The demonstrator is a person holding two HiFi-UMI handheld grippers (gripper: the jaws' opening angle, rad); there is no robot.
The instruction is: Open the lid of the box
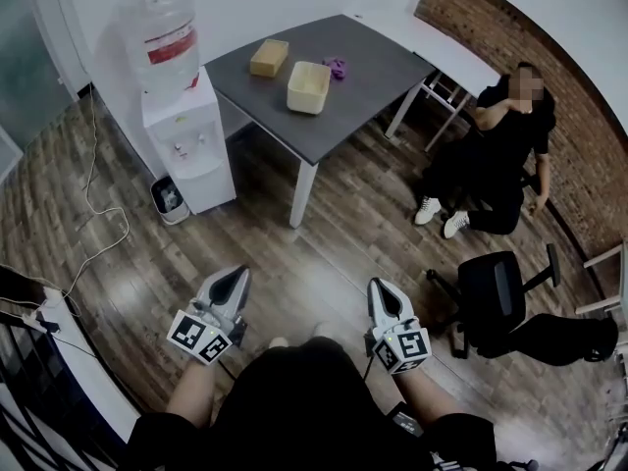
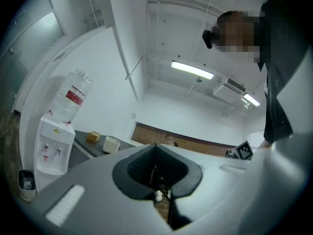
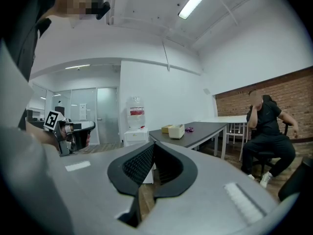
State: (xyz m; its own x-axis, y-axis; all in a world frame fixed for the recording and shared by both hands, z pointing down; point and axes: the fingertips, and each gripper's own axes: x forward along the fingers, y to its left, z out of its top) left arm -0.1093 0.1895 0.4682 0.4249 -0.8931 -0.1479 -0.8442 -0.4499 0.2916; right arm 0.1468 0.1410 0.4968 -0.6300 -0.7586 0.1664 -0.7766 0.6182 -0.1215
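Jaws of the left gripper (image 1: 234,283) and right gripper (image 1: 385,300) are clenched on nothing, well short of the desk (image 1: 378,67). The cream box (image 1: 308,87) on it looks light, rigid and smooth: best pinched at its top edge, base steadied

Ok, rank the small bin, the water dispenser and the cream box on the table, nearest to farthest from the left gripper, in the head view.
1. The small bin, on the floor ahead of the left gripper.
2. The water dispenser, just behind it.
3. The cream box, on the grey table.
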